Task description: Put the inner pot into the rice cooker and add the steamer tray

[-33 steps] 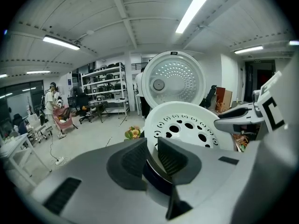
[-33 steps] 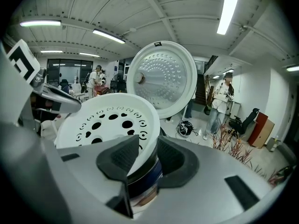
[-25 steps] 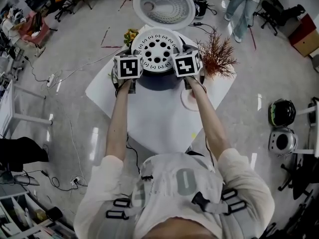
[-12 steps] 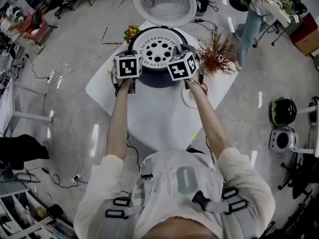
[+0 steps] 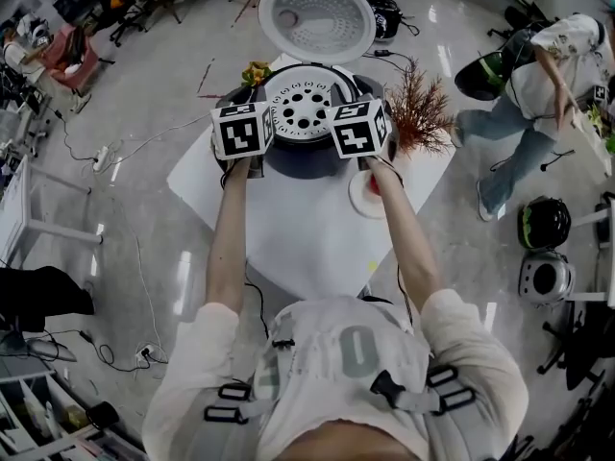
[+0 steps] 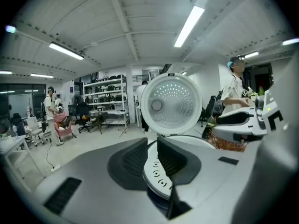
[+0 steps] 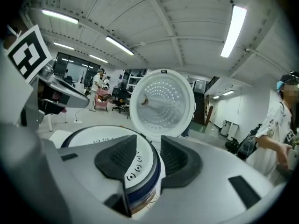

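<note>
Head view: the white surface point(image 5: 298, 233) lies nearest you, with a small round dish point(image 5: 357, 203) just beside your right forearm. Past it stands the dark rice cooker point(image 5: 309, 161), and the white perforated steamer tray point(image 5: 303, 104) lies across its open top. A reddish dried plant point(image 5: 420, 109) stands just right of the cooker, close to your right hand. Yellow flowers point(image 5: 254, 69) sit behind the cooker's left side. The open lid point(image 5: 317, 15) stands behind the tray. A bystander point(image 5: 538, 75) bends over on the floor well to the right, clear of the surface.

Left gripper point(image 6: 152, 146): its fingers point(image 6: 133, 160) are drawn close together and clamp the tray's left rim. Right gripper point(image 7: 148, 146): its fingers point(image 7: 180, 160) have just been opening. They stand apart with the tray's right rim between them, unclamped.

Only the head view shows the dish and the flowers. Both gripper views show the lid's dimpled inner face turned toward you. The right gripper view alone shows a dark blue band directly beneath the tray's rim.
</note>
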`<state>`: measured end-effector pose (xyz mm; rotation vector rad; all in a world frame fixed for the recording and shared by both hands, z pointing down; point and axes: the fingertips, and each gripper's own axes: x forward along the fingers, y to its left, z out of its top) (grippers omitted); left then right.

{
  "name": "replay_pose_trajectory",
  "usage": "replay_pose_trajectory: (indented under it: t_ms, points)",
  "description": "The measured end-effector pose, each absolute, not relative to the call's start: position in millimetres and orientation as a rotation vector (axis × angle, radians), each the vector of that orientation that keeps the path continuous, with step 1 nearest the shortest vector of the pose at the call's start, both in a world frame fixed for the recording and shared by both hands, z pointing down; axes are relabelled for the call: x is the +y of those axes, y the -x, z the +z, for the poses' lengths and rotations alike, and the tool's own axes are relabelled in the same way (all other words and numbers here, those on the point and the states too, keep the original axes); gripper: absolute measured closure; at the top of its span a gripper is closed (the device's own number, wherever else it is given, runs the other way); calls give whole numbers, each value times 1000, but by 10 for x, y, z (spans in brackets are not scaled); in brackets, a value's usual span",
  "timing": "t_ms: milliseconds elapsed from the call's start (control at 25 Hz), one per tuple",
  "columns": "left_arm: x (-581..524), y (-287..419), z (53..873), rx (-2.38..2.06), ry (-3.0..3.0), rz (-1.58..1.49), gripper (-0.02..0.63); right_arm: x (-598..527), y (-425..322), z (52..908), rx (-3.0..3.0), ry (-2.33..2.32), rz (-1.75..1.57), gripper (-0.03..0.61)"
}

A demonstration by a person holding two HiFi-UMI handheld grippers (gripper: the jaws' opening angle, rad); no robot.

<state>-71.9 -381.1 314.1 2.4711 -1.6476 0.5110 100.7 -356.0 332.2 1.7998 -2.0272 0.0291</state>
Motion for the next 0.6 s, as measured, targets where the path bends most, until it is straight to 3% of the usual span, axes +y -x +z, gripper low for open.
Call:
replay_pose_trajectory:
  t_ms: [200, 280, 400, 600]
  points:
    - [-3494, 634, 2552, -1691, -2599, 280, 542, -3318, -950, 2794, -2170, -1887, -27, 414]
    - [-3321, 638, 2326, -1713, -2636, 170, 561, -3170, -897, 2595, -2241, -1889, -67, 452]
    - [-3046, 655, 2101, -1758, -2671, 34, 581, -2940, -867, 2335, -2308, -1920, -171, 562]
    - [-2632, 615, 2018, -1811, -2668, -93, 594, -2603, -926, 2155, -2355, -1954, -271, 571]
